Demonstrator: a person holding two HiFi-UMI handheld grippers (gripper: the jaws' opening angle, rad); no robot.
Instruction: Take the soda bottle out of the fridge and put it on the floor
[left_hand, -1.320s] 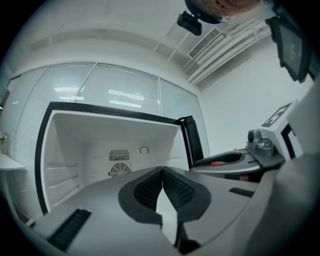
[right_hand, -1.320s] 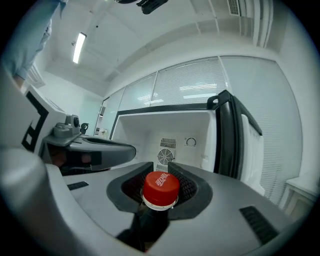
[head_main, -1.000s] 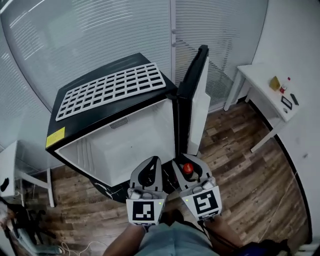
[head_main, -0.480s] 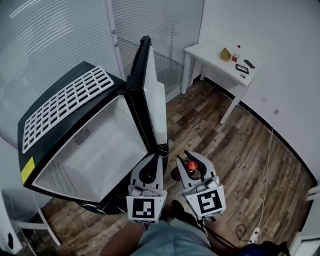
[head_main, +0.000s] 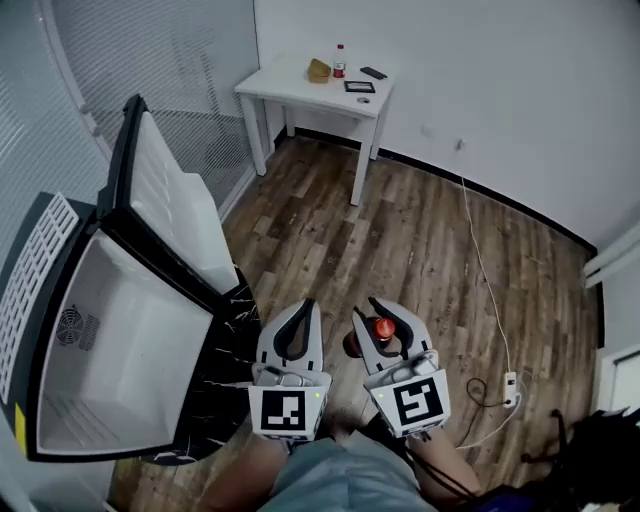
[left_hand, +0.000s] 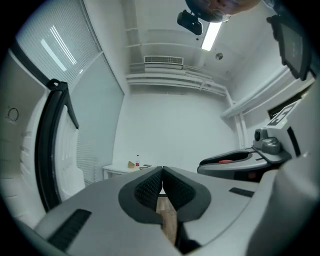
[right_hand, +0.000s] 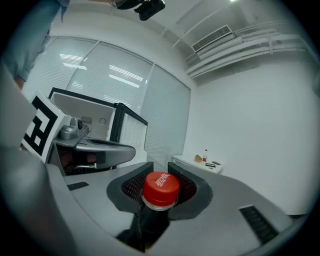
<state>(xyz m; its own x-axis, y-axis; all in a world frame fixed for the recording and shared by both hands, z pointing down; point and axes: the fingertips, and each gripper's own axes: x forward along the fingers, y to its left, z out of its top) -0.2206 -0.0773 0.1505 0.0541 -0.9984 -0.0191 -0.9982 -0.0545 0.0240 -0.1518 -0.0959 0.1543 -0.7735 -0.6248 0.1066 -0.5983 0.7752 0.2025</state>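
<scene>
While the soda bottle (right_hand: 161, 189) hangs by its neck in our right tool (head_main: 380, 314), its red cap (head_main: 383, 328) stands just above the two pads and its dark body drops below them. In the right gripper view both pads press on the neck under the cap, one on each side, so this tool is clamped on the bottle at a middling width. We carry it over the wood floor (head_main: 430, 230), close in front of our body and outside the fridge (head_main: 110, 330).

Our left tool (head_main: 305, 310) rides just beside the right one, at the same height and pointing the same way. Its pads meet at the tips, with nothing between them.

At the left edge of the head view we see the black fridge with its door (head_main: 165, 215) swung wide and its white inside showing. Beyond it, against the far wall (head_main: 450, 60), stands a white desk (head_main: 300, 85). Near its back edge are a small bottle (head_main: 340, 60) with a red cap, a brownish thing and two flat dark things that we cannot make out. A white cable (head_main: 478, 250) runs down from the wall across the floor to a power strip (head_main: 510, 385) at our right.
</scene>
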